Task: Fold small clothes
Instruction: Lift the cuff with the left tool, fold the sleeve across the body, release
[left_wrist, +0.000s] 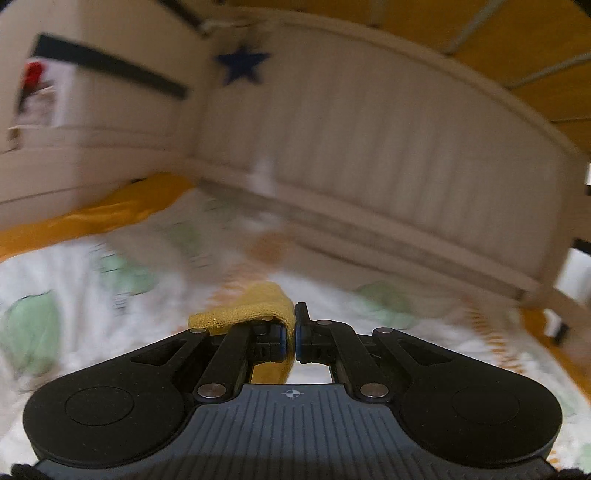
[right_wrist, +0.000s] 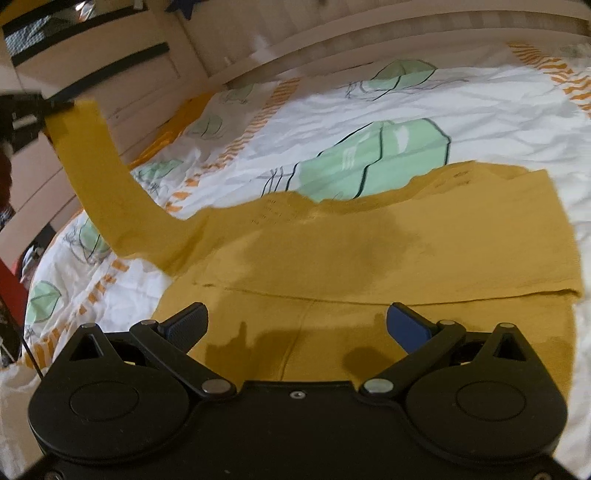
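One sleeve in left gripper.

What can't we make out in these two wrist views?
- Left wrist: the mustard-yellow knit garment is mostly hidden below the left tool; only the pinched bit shows.
- Left wrist: the white leaf-print bedsheet and the cream padded headboard are motion-blurred.
- Right wrist: the garment's near edge is hidden by the open right tool.
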